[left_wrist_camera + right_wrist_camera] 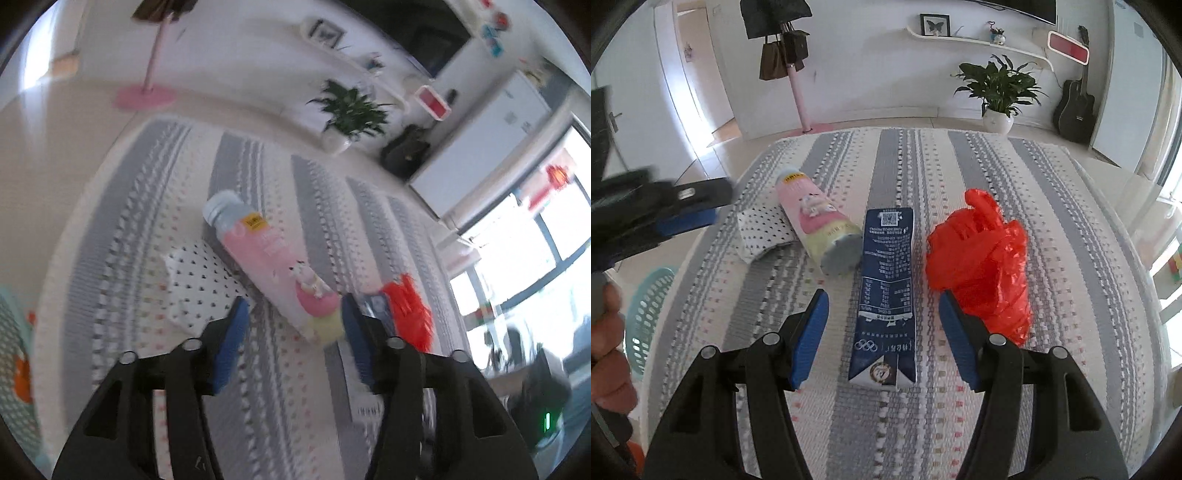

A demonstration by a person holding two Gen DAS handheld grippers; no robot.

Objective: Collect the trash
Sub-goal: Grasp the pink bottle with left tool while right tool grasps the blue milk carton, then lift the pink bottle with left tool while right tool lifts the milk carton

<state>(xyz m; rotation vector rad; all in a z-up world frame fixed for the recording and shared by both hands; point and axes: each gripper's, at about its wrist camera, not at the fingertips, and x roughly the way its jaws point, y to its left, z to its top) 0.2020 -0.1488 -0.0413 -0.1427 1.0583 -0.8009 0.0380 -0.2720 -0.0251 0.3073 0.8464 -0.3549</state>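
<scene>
We hold our right gripper low over the near edge of the striped tablecloth, jaws parted and empty, straddling the near end of a flattened navy milk carton. That is the relation the coming move turns on, as we judge it: the carton's long axis runs straight away from us, in line with the fingers, so the pads would close across its narrow width with no roll of the wrist. Neither pad touches it.

Just beyond and to its right lies a crumpled red plastic bag, close beside the right-hand finger. To the carton's left a pink drink bottle lies on its side, angled, its cap end toward us and nearly touching the carton; against it sits a crumpled white wrapper with black dots.

Our left gripper (blurred in its own view) also stands apart and empty, the bottle's base just ahead of its tips. Off the table's left edge, lower down, a teal perforated basket shows, probably for the trash.
</scene>
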